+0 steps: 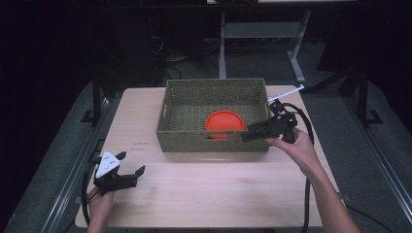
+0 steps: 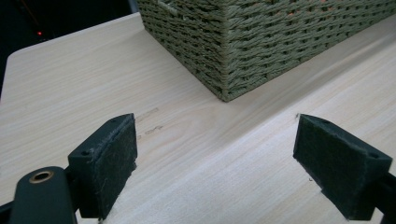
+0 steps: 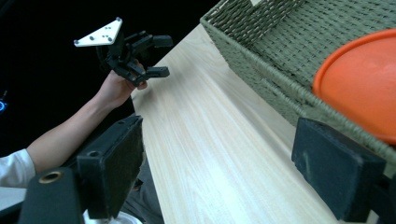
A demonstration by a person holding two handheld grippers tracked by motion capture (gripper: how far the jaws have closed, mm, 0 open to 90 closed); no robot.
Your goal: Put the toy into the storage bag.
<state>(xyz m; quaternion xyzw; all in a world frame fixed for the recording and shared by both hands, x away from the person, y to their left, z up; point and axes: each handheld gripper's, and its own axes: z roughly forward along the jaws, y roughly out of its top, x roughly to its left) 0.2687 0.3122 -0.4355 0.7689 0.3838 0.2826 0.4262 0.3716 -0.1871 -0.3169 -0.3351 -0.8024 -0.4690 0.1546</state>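
An olive woven basket (image 1: 214,97) stands at the back middle of the wooden table (image 1: 218,189). An orange round plate (image 1: 224,121) lies inside it, near its front wall. My right gripper (image 1: 245,135) hovers at the basket's front right corner, pointing left, open with nothing between its pads. Its own view has the basket rim (image 3: 261,51) and the orange plate (image 3: 364,88) to the right of the open right gripper (image 3: 217,168). My left gripper (image 1: 132,163) rests at the table's front left, open and empty. The left gripper (image 2: 215,158) faces the basket's corner (image 2: 261,42), and the left gripper (image 3: 163,56) also shows far off.
Light wood runs bare in front of the basket between the two hands. Small printed marks (image 1: 141,145) lie left of the basket. A black cable (image 1: 307,194) trails from the right gripper past the table's right edge. A white desk frame (image 1: 262,29) stands behind on the dark floor.
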